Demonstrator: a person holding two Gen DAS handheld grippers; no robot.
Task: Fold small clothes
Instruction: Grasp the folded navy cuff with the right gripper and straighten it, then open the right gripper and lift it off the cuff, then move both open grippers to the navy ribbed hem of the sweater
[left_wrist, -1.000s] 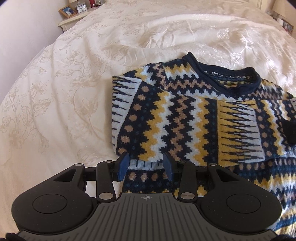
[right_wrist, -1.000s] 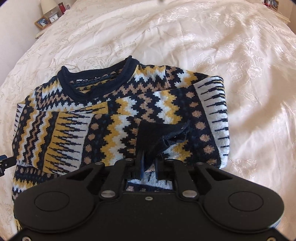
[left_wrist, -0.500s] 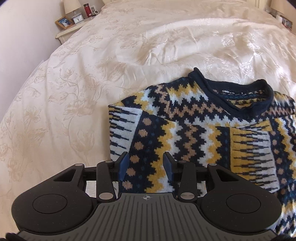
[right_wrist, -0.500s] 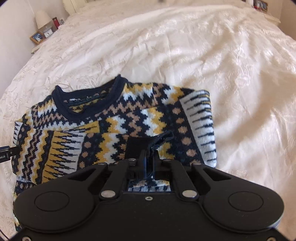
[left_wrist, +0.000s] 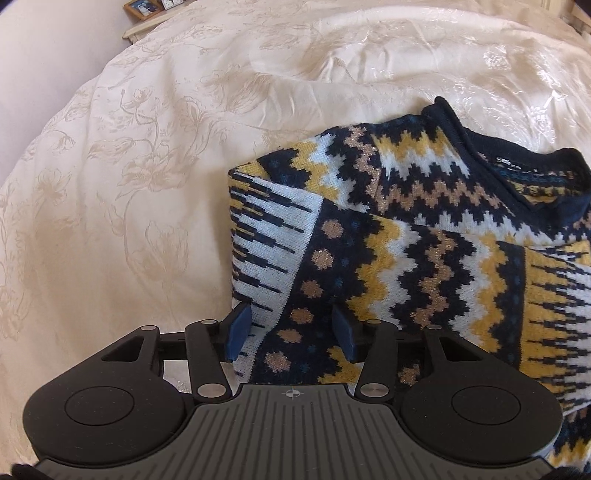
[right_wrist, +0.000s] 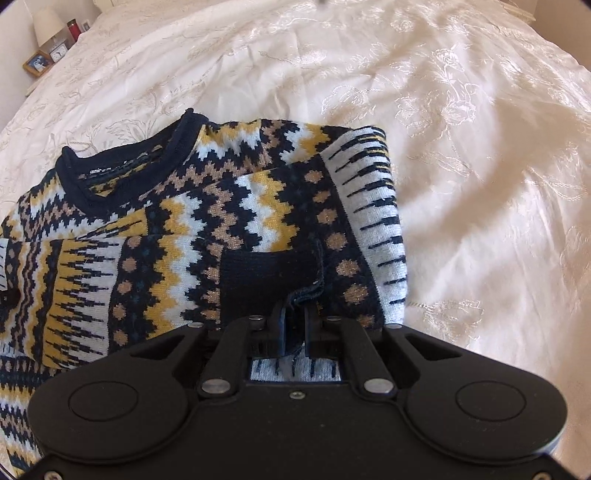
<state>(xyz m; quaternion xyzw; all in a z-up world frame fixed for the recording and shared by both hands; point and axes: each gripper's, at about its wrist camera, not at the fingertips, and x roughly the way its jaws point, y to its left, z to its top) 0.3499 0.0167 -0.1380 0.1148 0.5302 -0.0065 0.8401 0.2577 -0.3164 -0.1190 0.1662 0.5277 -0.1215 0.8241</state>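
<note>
Right gripper (right_wrist: 295, 319) pinches the dark sleeve cuff (right_wrist: 271, 275) of the patterned sweater (right_wrist: 207, 221), sleeves folded across the body, lying on a cream floral bedspread (right_wrist: 461, 147), framed photo (right_wrist: 37, 63) far left.

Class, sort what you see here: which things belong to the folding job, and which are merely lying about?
Belongs to the job:
patterned sweater
dark sleeve cuff, pinched in the right claw
left claw, open over the sweater's edge

Lying about:
bedspread
picture frame
small clock
lamp
</note>
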